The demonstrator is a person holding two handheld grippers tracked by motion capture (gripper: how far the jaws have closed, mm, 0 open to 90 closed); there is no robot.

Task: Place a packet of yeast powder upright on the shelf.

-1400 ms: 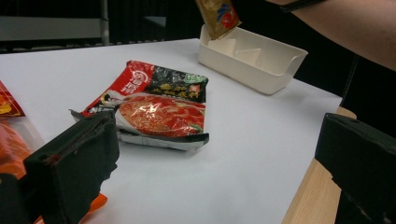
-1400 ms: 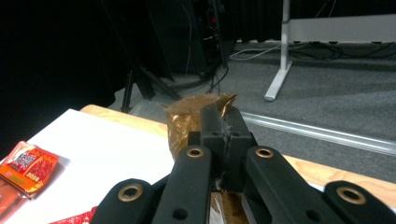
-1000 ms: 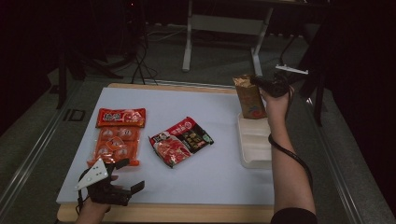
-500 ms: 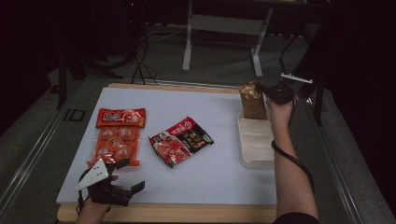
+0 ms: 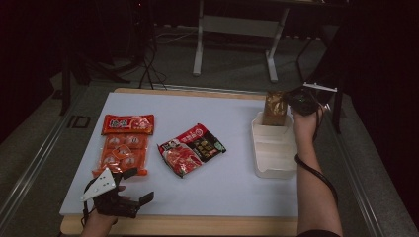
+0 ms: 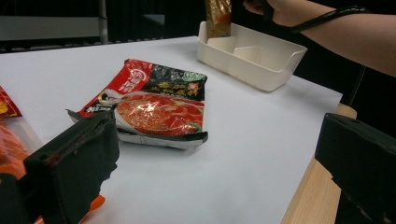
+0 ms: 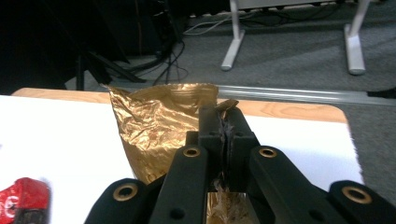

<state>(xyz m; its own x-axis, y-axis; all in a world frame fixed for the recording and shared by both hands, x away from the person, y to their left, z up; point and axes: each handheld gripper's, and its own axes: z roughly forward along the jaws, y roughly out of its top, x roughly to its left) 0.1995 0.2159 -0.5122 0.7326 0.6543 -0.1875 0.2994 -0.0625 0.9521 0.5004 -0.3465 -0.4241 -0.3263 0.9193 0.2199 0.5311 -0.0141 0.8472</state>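
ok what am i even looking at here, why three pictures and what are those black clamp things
A person sits at a white-topped table with a hand-held gripper in each hand; no robot arm is involved. The high view looks down from above. The other two come from cameras riding on each gripper, looking along its black fingers. The left gripper rests near the table's front edge, fingers apart and empty. The right gripper pinches a gold foil packet and holds it upright at the far end of a white divided tray. Also on the table: a red and black noodle packet and two orange snack packs.
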